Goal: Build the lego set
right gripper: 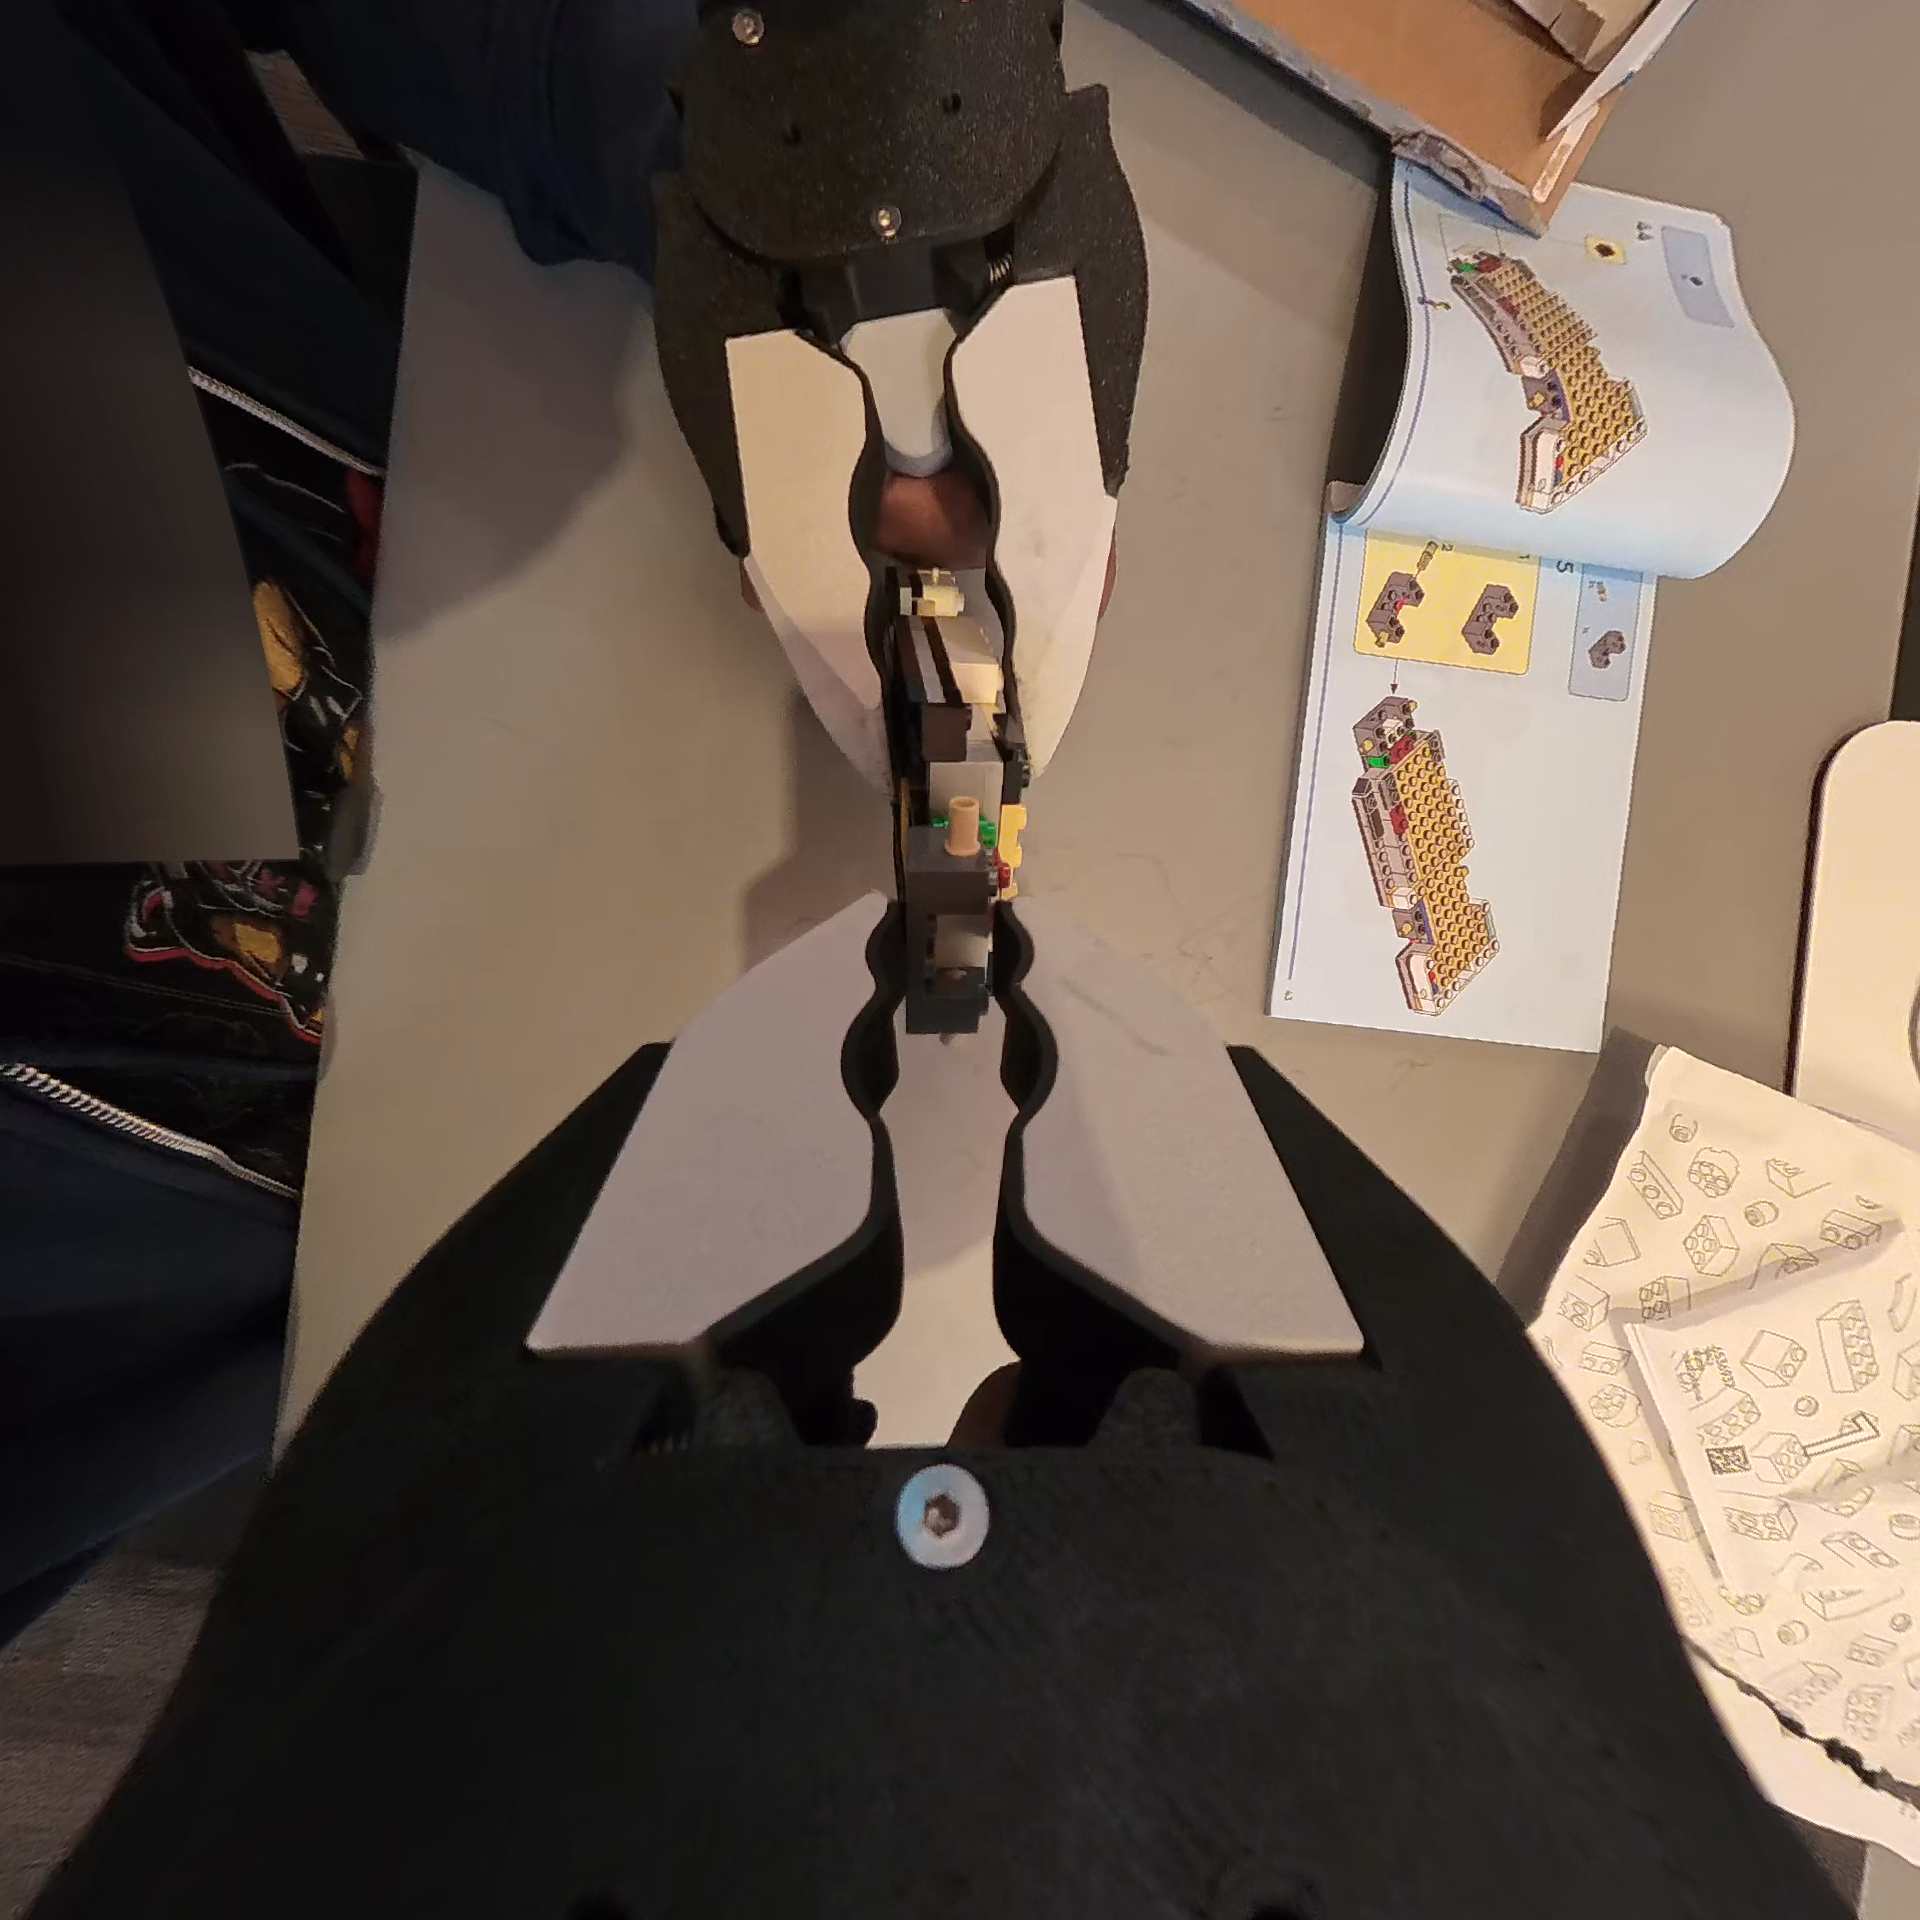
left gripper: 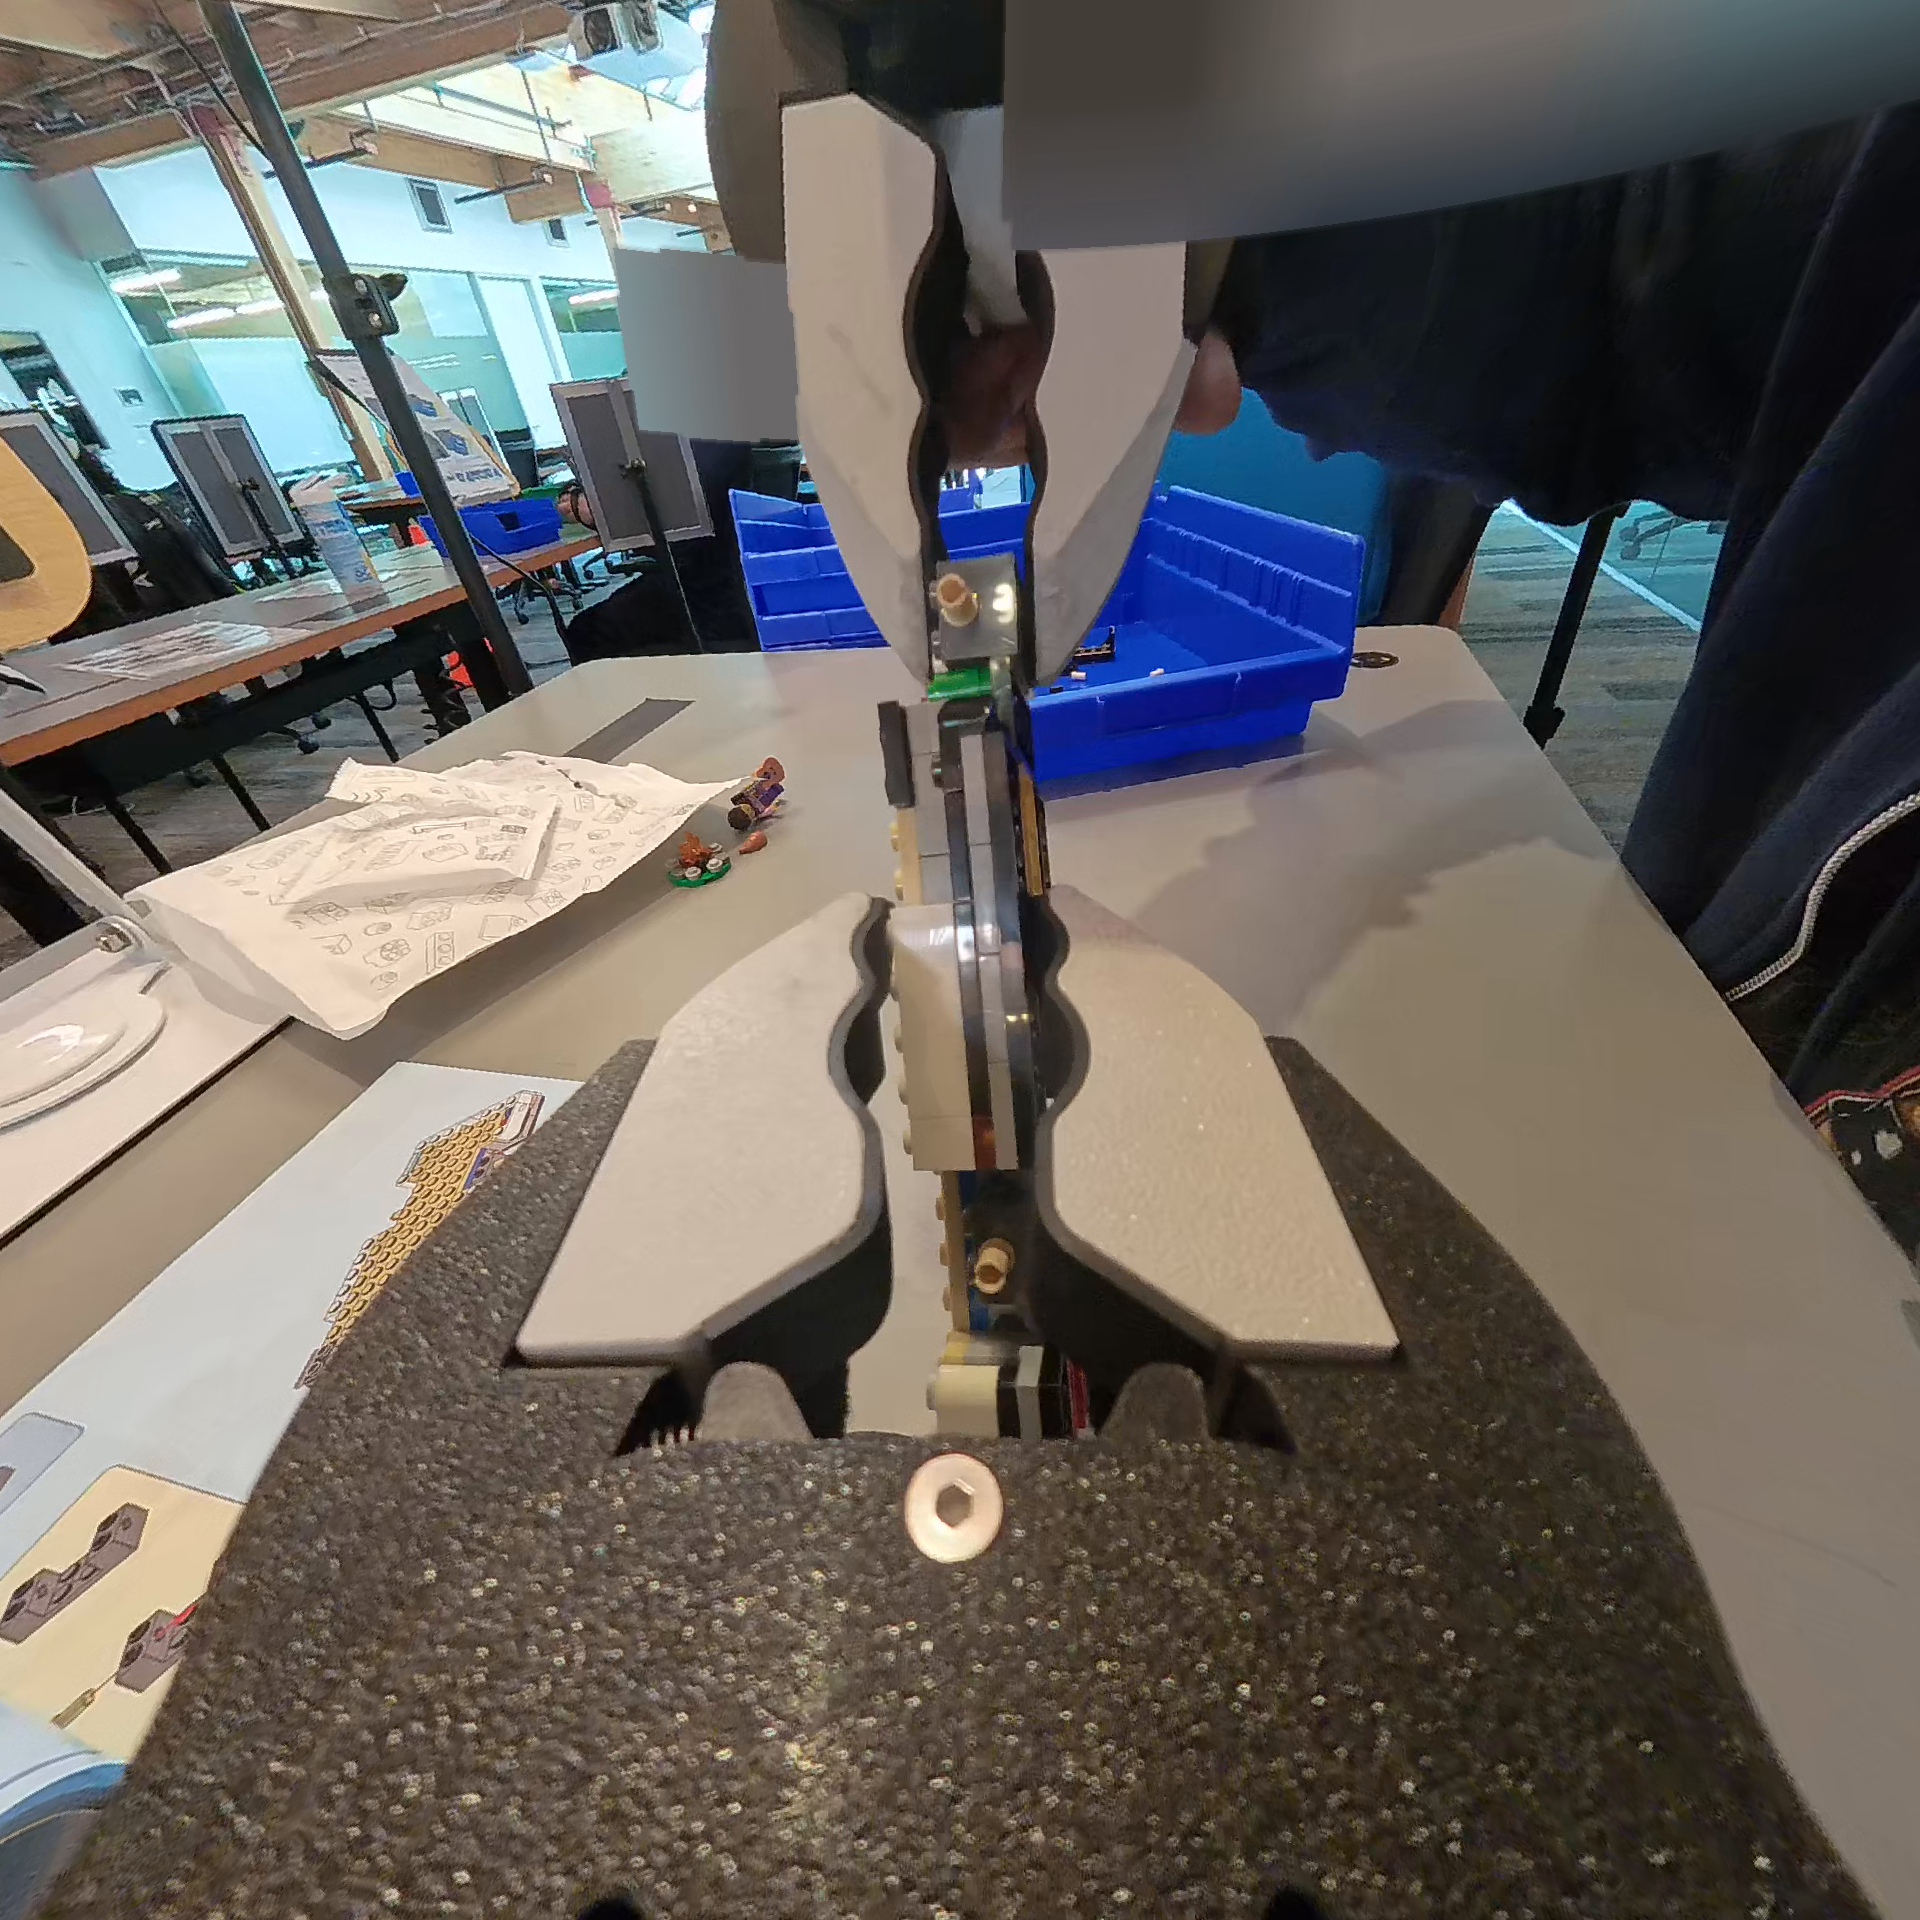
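Note:
My left gripper (left gripper: 966,925) is shut on a long brick assembly (left gripper: 966,831) of grey, black, white and tan parts, held edge-on above the grey table (left gripper: 1351,935). My right gripper (left gripper: 979,665) comes in from above at the assembly's far end. It is shut on a dark grey brick with a tan peg (left gripper: 977,613). In the right wrist view my right gripper (right gripper: 945,925) pinches this dark grey brick (right gripper: 940,883) against the end of the assembly (right gripper: 956,717). The left gripper (right gripper: 951,774) holds the assembly's other end opposite it.
A blue bin (left gripper: 1195,644) stands behind the grippers. A printed paper bag (left gripper: 416,883), a minifigure (left gripper: 764,795) and a small green round piece (left gripper: 698,864) lie to the left. An open instruction booklet (right gripper: 1455,779) and a cardboard box (right gripper: 1538,94) lie nearby. A person in dark clothes (left gripper: 1766,520) stands at the right.

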The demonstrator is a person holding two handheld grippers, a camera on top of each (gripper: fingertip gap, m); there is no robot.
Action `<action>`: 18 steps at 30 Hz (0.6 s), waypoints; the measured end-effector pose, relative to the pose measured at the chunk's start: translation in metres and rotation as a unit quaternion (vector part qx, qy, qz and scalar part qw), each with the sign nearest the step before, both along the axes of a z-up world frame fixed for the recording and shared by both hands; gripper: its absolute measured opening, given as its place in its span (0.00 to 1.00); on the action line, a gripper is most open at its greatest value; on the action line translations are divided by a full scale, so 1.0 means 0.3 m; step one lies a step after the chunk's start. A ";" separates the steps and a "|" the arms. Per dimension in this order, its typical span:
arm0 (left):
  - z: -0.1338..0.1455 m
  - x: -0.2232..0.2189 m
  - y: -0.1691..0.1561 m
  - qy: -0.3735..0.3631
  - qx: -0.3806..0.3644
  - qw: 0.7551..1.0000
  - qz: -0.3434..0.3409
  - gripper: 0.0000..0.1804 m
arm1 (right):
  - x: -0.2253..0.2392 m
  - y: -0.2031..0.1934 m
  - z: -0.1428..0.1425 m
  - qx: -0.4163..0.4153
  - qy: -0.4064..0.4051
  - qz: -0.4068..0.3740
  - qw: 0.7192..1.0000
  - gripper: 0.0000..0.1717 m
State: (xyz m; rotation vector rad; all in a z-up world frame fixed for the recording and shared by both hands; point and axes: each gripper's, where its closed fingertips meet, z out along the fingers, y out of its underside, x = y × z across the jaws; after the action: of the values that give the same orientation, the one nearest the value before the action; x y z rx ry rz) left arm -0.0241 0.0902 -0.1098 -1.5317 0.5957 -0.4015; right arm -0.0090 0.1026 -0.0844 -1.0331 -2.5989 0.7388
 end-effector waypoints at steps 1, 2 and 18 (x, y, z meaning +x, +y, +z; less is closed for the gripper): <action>-0.001 0.000 0.000 0.002 0.000 1.000 0.000 0.14 | 0.000 0.000 -0.001 0.000 0.000 0.001 1.000 0.09; -0.002 0.001 0.000 0.004 0.001 1.000 0.000 0.14 | 0.001 0.000 -0.002 -0.001 -0.001 0.001 1.000 0.09; -0.007 0.003 0.001 0.011 0.005 1.000 -0.001 0.14 | 0.007 -0.006 -0.005 -0.007 0.007 0.007 1.000 0.09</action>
State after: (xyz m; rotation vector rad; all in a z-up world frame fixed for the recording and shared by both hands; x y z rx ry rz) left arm -0.0231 0.0906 -0.1117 -1.5283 0.6148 -0.3827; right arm -0.0068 0.1007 -0.0858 -1.0118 -2.5942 0.7661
